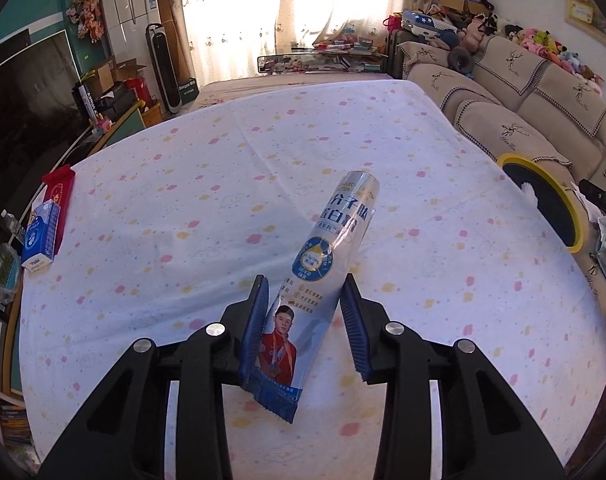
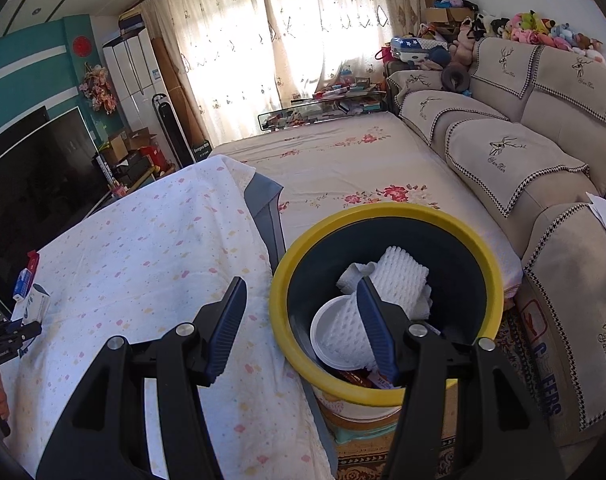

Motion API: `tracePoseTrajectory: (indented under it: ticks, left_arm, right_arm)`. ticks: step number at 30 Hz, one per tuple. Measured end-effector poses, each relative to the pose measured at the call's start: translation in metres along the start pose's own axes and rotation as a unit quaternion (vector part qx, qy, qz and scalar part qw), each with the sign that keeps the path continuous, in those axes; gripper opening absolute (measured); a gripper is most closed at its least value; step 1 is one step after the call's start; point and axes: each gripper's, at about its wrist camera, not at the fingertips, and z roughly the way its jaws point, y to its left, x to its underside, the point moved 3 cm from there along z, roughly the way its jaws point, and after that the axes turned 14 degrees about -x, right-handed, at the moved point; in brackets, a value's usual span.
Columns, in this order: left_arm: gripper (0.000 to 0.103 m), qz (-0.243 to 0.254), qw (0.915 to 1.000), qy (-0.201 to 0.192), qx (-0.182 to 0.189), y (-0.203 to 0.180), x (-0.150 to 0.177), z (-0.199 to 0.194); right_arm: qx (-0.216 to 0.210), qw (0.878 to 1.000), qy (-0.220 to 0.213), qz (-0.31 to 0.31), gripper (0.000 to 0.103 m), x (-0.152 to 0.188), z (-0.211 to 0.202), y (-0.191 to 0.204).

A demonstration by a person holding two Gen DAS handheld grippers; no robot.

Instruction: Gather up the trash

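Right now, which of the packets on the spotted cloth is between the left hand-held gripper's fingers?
The long blue-and-white wrapper with the printed portrait, in mid-cloth. The red packet and the small blue-and-white box lie untouched at the cloth's far left edge.

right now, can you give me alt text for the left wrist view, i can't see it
The left gripper is shut on a blue-and-white plastic wrapper, holding it lifted above a table under a white spotted cloth. A yellow-rimmed bin sits at the table's right edge; a blue tissue pack and a red packet lie at its left edge.
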Motion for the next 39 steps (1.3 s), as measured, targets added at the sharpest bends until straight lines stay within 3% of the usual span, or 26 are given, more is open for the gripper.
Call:
tracePoseTrajectory:
  ticks: [6,12,19,24,29,37,39]
  left_arm:
    - [0.037,0.020,0.9985,-0.026,0.043,-0.059,-0.025,-0.024]
    - [0.037,0.061,0.9934,-0.042,0.088,-0.137,-0.062,-0.041]
    - [0.037,0.124,0.9813,-0.060,0.134,-0.248,-0.101,-0.056]
    - [0.037,0.151,0.9735,-0.049,0.164,-0.321,-0.123,-0.049]
    - [0.037,0.162,0.9717,-0.039,0.168,-0.374,-0.140,-0.028]
    - [0.039,0.164,0.9731,-0.001,0.162,-0.415,-0.144,0.017]
    - [0.056,0.160,0.9748,0.007,0.155,-0.420,-0.142,0.026]
  right_arm:
    - [0.011,0.999,-0.030,0.004,0.055,0.002,-0.036,-0.011]
    - [0.050,0.997,-0.059,0.010,0.055,0.002,-0.071,-0.039]
    - [0.073,0.994,-0.070,0.030,0.055,0.006,-0.091,-0.075]
    - [0.076,0.994,-0.070,0.040,0.056,0.007,-0.095,-0.091]
    - [0.078,0.994,-0.067,0.042,0.056,0.007,-0.095,-0.100]
    - [0.078,0.994,-0.059,0.049,0.057,0.010,-0.089,-0.105]
    - [0.077,0.994,-0.056,0.047,0.057,0.010,-0.086,-0.103]
